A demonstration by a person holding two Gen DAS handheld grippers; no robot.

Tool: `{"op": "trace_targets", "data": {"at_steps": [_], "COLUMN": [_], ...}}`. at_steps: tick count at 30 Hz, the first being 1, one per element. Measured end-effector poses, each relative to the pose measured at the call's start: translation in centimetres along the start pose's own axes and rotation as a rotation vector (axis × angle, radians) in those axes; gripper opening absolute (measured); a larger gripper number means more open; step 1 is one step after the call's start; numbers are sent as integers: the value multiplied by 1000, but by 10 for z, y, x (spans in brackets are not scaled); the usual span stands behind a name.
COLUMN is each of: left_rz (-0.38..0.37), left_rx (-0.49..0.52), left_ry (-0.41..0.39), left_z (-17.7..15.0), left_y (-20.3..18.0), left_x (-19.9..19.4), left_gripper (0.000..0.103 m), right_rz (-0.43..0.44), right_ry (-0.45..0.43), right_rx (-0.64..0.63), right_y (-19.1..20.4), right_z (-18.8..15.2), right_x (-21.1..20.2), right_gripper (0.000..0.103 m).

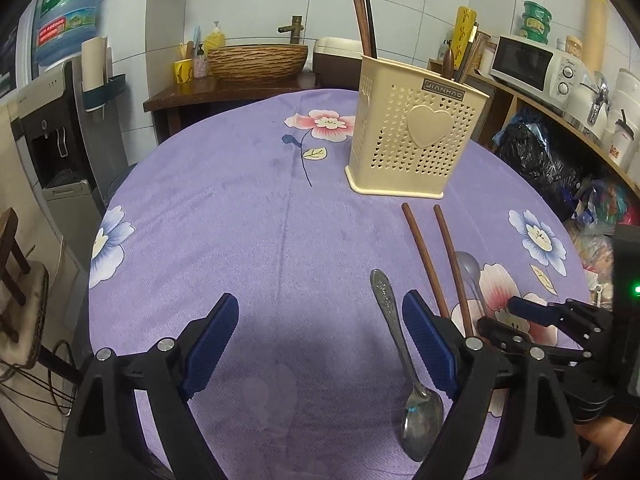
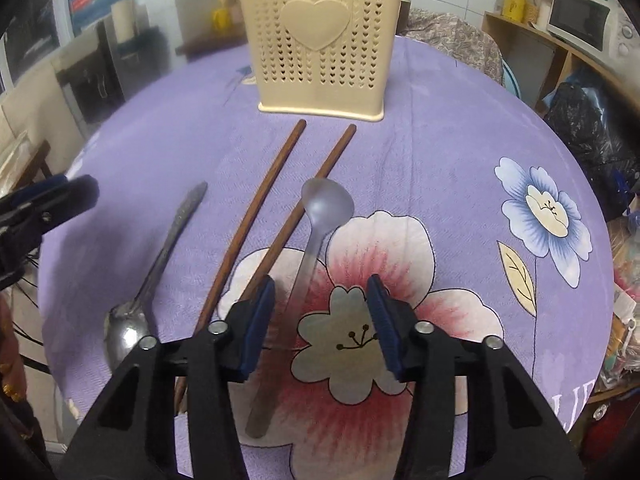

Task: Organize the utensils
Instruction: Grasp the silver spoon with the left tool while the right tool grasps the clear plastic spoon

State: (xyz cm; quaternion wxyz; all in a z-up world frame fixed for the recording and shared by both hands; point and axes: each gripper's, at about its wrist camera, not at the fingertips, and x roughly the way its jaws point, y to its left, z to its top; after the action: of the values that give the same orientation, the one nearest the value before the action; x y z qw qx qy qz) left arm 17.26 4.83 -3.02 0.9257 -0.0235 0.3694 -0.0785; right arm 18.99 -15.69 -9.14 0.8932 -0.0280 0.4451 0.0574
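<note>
On the tabletop [image 1: 224, 216] the holder [image 2: 322, 36] stands upright, some chopsticks already in it. Just before it two chopsticks [image 2: 256, 216], a metal spoon [image 2: 154, 264] and a pale spoon [image 2: 304, 248] lie flat. Both the left gripper [image 1: 320, 340] and right gripper [image 2: 320, 316] are spread, empty. The pale handle, seemingly between the right jaws, should be pinched squarely and lifted level.

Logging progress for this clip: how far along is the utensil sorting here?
Partly done: the cream holder already has chopsticks standing in it. Nothing is in hand; the left hand-held gripper and right hand-held gripper are both open, the right straddling the translucent spoon. Left on the cloth: that spoon, the metal spoon and two wooden chopsticks.
</note>
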Motion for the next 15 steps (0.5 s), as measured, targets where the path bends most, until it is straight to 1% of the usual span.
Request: {"op": "trace_targets", "data": {"at_steps": [1,2,3,4,8,11,12,13,14,15], "left_rz": [-1,0,2,2,-5,-12,-17,-19,-19,-20], "left_rx": [1,2,3,4,10,14,13,10,8,7], "left_ry": [2,4,8,12,29,35,38,42,43,44], "left_z": [0,-2,-3,-5,-9,-11,-12,-12,-12,-13], "left_y": [0,-1,-1,-2,-5,-7,-7,-8,-8,-9], "left_x": [1,1,2,3,6,7,7,8,8,9], "left_gripper": [83,83,83,83,82,82,82,82,82,82], "right_rz": [-4,-5,-10,-17,-26,-44,-42,-21,-7,5], "right_ry": [-9,-11,-12,-13,-10,-14,-17,-23,-26,-27], "right_rx": [1,3,0,-3,8,34,44,58,62,63], "right_y": [1,0,1,0,-13,-31,-36,-43,-46,-47], "right_z": [0,1,1,1,1,-6,-8,-10,-11,-11], "right_x": [0,-1,-1,-1,-5,-8,-9,-11,-11,-11], "right_gripper": [41,34,23,19,16,16,17,17,22,38]}}
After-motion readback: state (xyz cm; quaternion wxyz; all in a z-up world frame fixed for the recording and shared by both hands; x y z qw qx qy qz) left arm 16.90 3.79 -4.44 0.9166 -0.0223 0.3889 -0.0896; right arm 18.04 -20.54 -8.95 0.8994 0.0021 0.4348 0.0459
